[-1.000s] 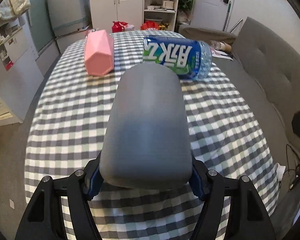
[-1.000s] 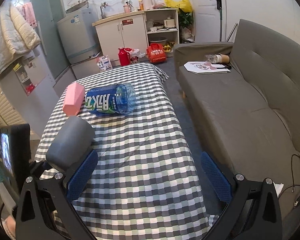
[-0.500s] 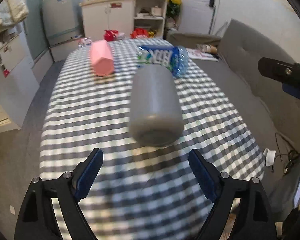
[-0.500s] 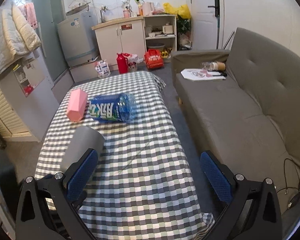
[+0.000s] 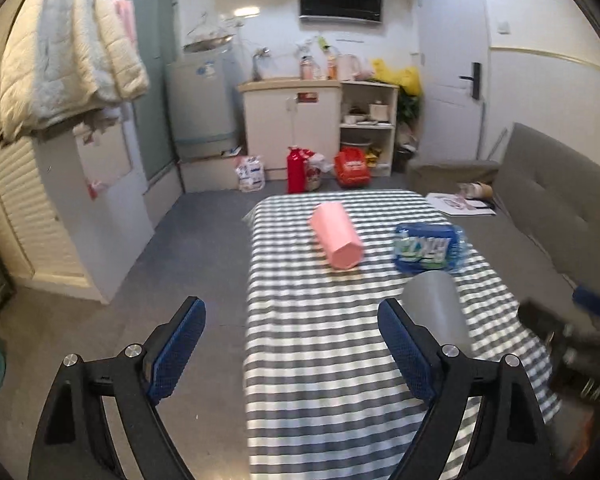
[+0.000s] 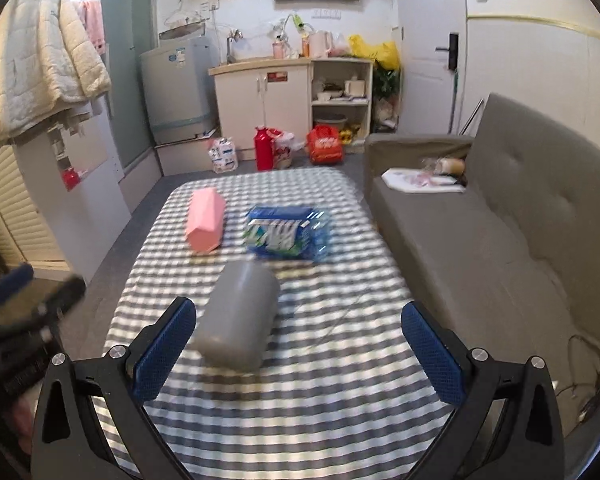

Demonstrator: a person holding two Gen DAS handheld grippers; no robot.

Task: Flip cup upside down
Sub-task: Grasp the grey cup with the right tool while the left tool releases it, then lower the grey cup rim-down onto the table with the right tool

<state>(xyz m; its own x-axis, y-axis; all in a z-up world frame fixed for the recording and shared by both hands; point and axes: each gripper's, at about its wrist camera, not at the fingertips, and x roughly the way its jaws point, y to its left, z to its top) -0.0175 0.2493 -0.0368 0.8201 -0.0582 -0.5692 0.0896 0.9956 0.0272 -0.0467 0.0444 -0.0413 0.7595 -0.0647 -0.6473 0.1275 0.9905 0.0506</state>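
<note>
Cup (image 6: 238, 314) is a plain matte grey tumbler with no handle or markings, lying on its side on the checked table (image 6: 340, 392), its closed flat bottom turned toward the right wrist camera and its body pointing away toward the far end. Motion blur softens its edges in both views. In the right wrist view it sits at lower centre of the frame, just right of the near left finger; whether the blue pad touches it cannot be told. In the left wrist view the cup (image 5: 436, 304) appears at lower right, partly hidden behind the right-hand finger of the left tool (image 5: 292, 356).

Both tools are spread wide and grip nothing. The left tool hangs over the floor and the left edge of the table, with only grey floor and cloth between its blue pads (image 5: 176, 352). The right tool (image 6: 296, 354) hangs over the near end of the table, and the cup lies in the left part of its gap.

Beyond the cup, a pink faceted container (image 6: 205, 220) lies on its side toward the upper left of the cloth, and a blue-labelled water bottle (image 6: 286, 233) lies on its side just right of it, apart from the cup. A grey sofa (image 6: 500, 248) runs along the right of the frame beside the table.
</note>
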